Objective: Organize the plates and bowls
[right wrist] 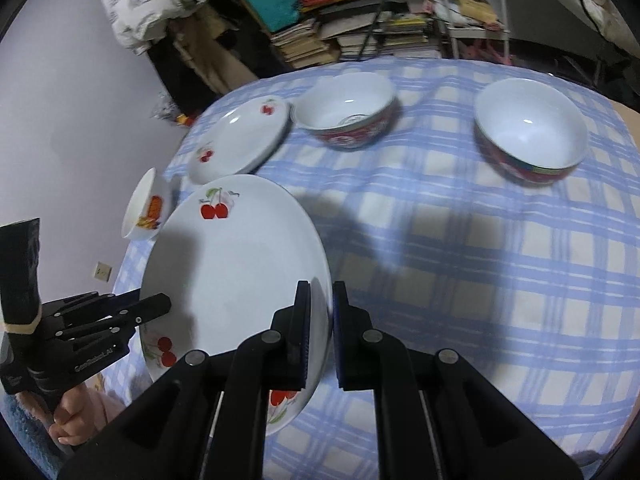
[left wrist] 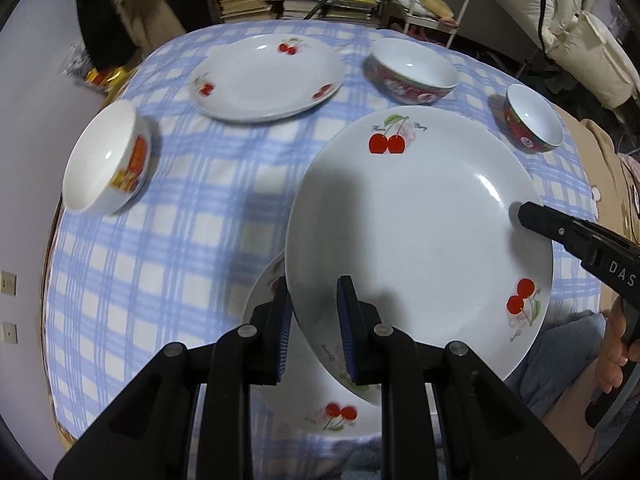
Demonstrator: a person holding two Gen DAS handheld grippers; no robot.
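A large white plate with red cherry prints [left wrist: 420,232] [right wrist: 236,272] hangs tilted above the table, held from two sides. My left gripper [left wrist: 316,320] is shut on its near rim, one blue pad on each face. My right gripper [right wrist: 322,328] is shut on the opposite rim. In the left wrist view the right gripper [left wrist: 530,216] reaches in from the right. In the right wrist view the left gripper [right wrist: 158,306] comes in from the left. A second cherry plate [left wrist: 320,416] lies on the cloth under the lifted one, mostly hidden.
On the round table with a blue checked cloth [left wrist: 192,240] [right wrist: 480,280] lie a third cherry plate [left wrist: 266,78] [right wrist: 240,140], a white bowl with orange print [left wrist: 106,158] [right wrist: 146,206], and two red-patterned bowls [left wrist: 412,70] [left wrist: 534,118]. Shelves of books stand behind.
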